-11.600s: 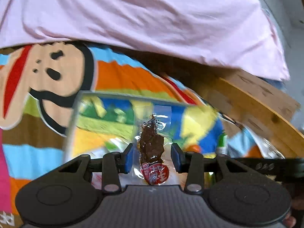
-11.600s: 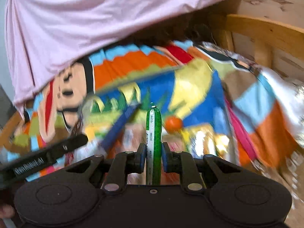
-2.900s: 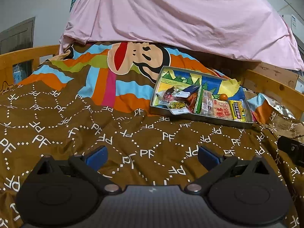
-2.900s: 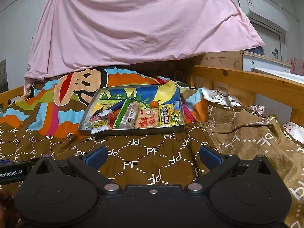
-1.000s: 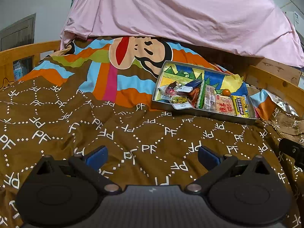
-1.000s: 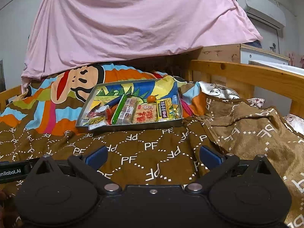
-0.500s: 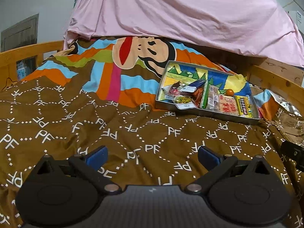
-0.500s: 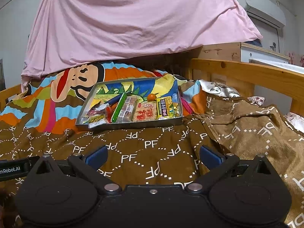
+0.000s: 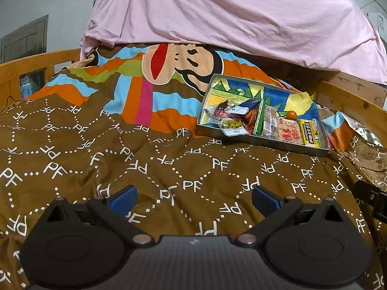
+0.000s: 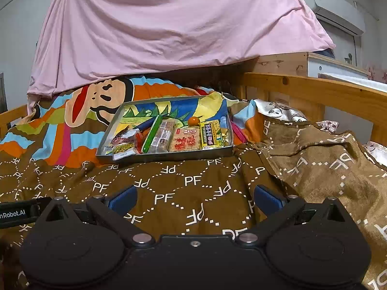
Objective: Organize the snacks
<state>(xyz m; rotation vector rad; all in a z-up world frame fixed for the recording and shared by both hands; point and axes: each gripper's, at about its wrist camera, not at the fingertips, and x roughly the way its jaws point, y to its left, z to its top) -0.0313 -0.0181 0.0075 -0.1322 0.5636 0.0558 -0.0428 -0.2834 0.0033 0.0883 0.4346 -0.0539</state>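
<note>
While both tools hover low over the brown blanket (image 9: 183, 169), the left gripper (image 9: 193, 197) has its blue pads spread wide with nothing between them; the right gripper (image 10: 193, 197) is likewise agape and empty; well ahead, the metal tray (image 10: 169, 155) rests on the bedding, holding packets of snacks side by side: a green stick (image 10: 151, 135), a red-lettered pack (image 10: 185, 140), a yellow pack (image 10: 211, 133) and a small orange fruit (image 10: 194, 120); pink sheet (image 10: 169, 31) hangs behind.

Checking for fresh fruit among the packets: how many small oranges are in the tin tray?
1. The small orange sits toward the tin tray's back, behind the red-lettered packet; packets may hide others.
</note>
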